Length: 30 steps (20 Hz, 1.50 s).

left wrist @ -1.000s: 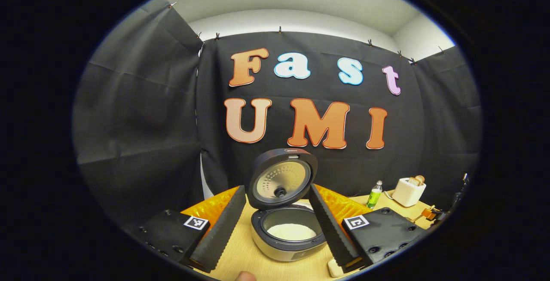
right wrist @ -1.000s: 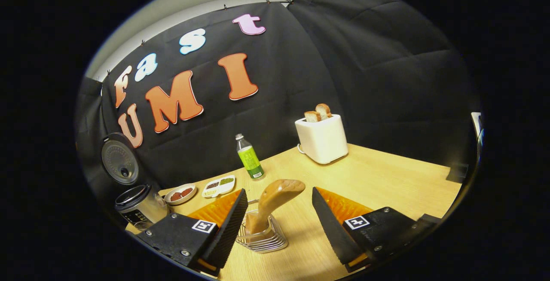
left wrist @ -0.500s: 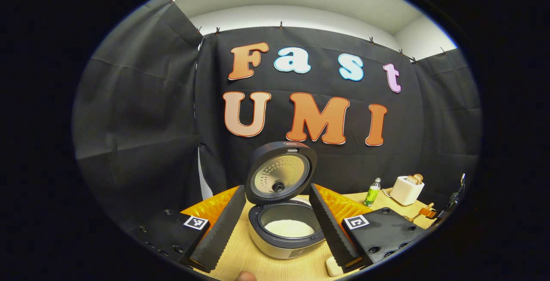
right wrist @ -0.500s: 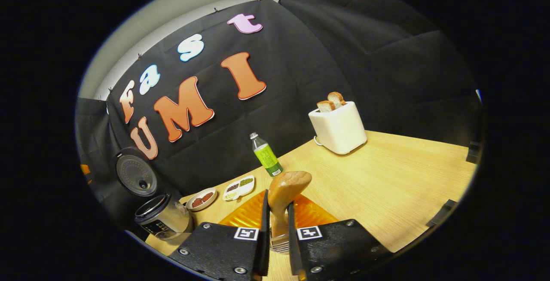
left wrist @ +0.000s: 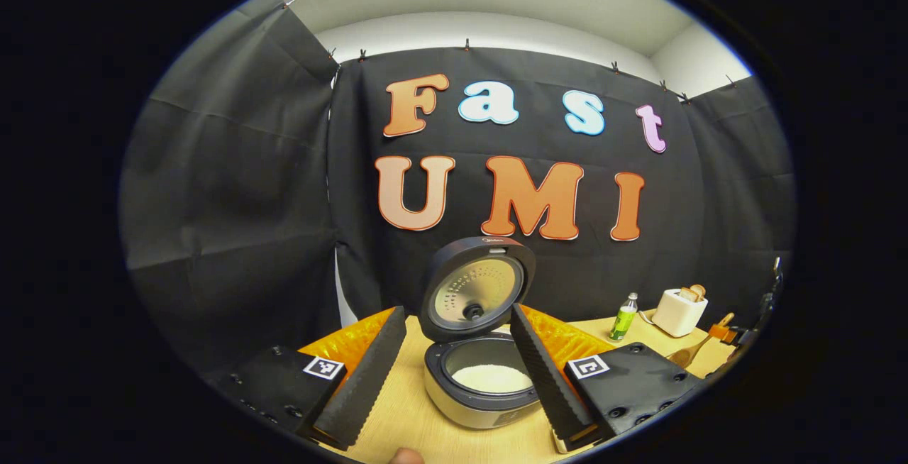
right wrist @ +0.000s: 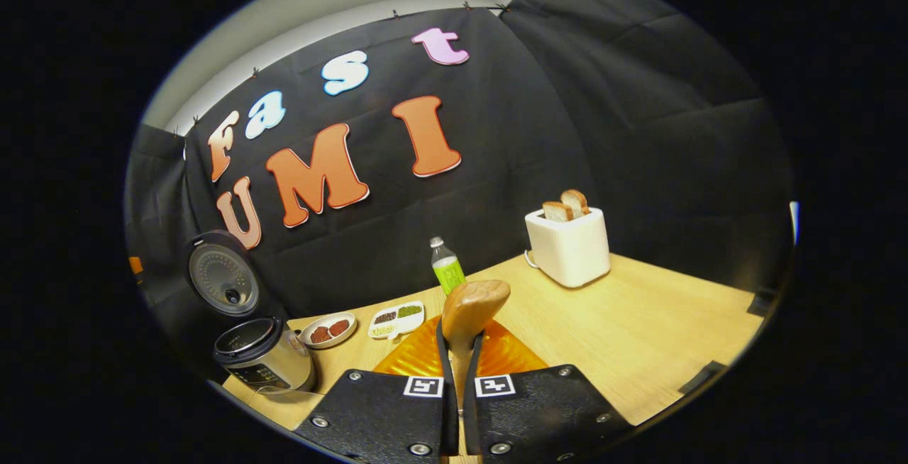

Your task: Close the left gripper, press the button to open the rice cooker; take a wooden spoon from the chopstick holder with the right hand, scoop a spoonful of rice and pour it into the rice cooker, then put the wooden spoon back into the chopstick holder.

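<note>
A wooden spoon point(right wrist: 469, 306) stands with its bowl uppermost, its handle pinched between the two fingers of the right gripper point(right wrist: 457, 386), whose jaws are pressed against it from either side with only the handle's width between them; seen from the right gripper view, the spoon rises above a pale wooden table point(right wrist: 638, 322), with a green-labelled bottle point(right wrist: 446, 266) just behind its bowl. In the left gripper view the same spoon point(left wrist: 691, 352) appears small at the far right edge of the table, tilted, beside the toaster.

The rice cooker point(left wrist: 486, 386) sits on the table between the spread fingers of the left gripper point(left wrist: 454, 372), which touch nothing; the cooker's lid point(left wrist: 477, 289) stands raised and its inner pot shows a layer of white rice point(left wrist: 491, 378). From the right gripper view the cooker point(right wrist: 262, 357) stands at the left end of the table, its lid point(right wrist: 223, 274) upright against the black cloth.

Between cooker and spoon lie a small round dish point(right wrist: 328, 329) with reddish pieces and a divided tray point(right wrist: 396, 318) with dark and green contents; a white toaster point(right wrist: 567, 245) holding two slices of bread point(right wrist: 566, 206) stands farther right near the back wall; a fingertip point(left wrist: 406, 456) shows at the bottom edge of the left gripper view.
</note>
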### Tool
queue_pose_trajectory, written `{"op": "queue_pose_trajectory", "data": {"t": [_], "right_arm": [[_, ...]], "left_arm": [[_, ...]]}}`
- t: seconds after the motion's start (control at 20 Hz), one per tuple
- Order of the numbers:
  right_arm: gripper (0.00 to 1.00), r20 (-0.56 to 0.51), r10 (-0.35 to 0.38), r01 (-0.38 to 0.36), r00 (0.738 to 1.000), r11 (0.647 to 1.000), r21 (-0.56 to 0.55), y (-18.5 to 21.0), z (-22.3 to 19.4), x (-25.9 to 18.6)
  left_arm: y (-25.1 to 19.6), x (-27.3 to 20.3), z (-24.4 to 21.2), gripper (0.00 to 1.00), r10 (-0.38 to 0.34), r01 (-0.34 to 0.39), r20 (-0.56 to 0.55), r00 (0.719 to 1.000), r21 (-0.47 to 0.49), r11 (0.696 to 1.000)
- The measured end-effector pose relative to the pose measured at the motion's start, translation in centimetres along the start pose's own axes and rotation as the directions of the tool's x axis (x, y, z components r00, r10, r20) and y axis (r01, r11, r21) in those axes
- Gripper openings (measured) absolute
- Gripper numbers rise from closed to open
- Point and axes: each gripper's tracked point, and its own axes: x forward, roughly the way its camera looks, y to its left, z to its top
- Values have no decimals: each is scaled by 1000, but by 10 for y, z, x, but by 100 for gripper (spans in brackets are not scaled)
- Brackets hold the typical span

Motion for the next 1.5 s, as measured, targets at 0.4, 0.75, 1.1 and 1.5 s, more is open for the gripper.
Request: {"op": "queue_pose_trajectory", "data": {"t": [0.4,0.75,1.1,1.5], "right_arm": [[2,58,124,-115,991,983,-141,99,54,-61],[2,-26,199,-199,980,951,-237,162,11,-89],[2,-205,132,-201,970,909,-364,170,-68,-86],[2,-360,17,-200,933,855,-478,161,-129,-83]], "left_arm": [[19,4,-11,98,-10,10,-20,1000,-7,1000],[28,5,-5,97,-14,14,2,1000,16,1000],[38,9,-18,97,-39,38,-19,999,-21,999],[47,4,-14,97,-30,30,7,1000,-12,999]]}}
